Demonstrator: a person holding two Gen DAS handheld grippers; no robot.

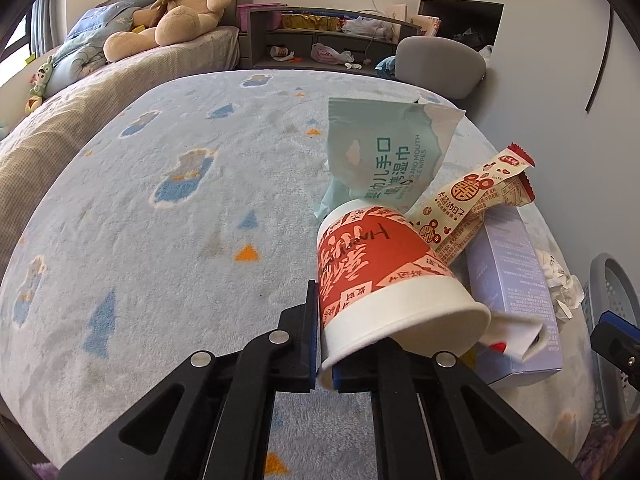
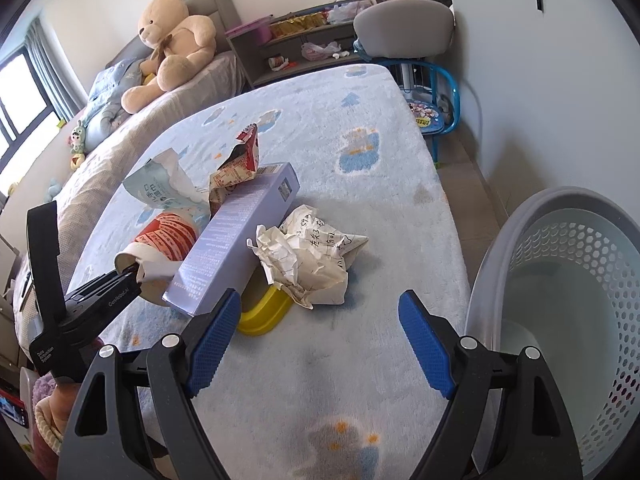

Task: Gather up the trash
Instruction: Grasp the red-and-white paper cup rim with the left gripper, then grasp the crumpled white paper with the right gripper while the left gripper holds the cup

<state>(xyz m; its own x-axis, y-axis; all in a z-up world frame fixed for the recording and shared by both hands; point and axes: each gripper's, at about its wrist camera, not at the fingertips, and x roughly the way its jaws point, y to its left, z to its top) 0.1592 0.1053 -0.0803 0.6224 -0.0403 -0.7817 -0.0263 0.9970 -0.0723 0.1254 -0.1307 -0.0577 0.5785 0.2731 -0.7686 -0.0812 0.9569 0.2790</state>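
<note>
Two sets of tongs show here. The left tongs are clamped on the rim of a red-and-white paper cup, which lies on its side at lower centre of the left wrist view, mouth toward the camera. The right tongs stand wide apart at the bottom of the right wrist view, holding nothing, above a pale blue fleece blanket with blue and orange patterns.

Just beside the cup lie a lavender cardboard box, a red-and-cream snack wrapper and a mint-green wet-wipes packet, all heaped together right of centre. Against the box sits a crumpled sheet of handwritten paper, with a yellow plastic lid under its edge. At far right stands a grey perforated plastic basket. A tan teddy bear sits on the bed, upper left.
</note>
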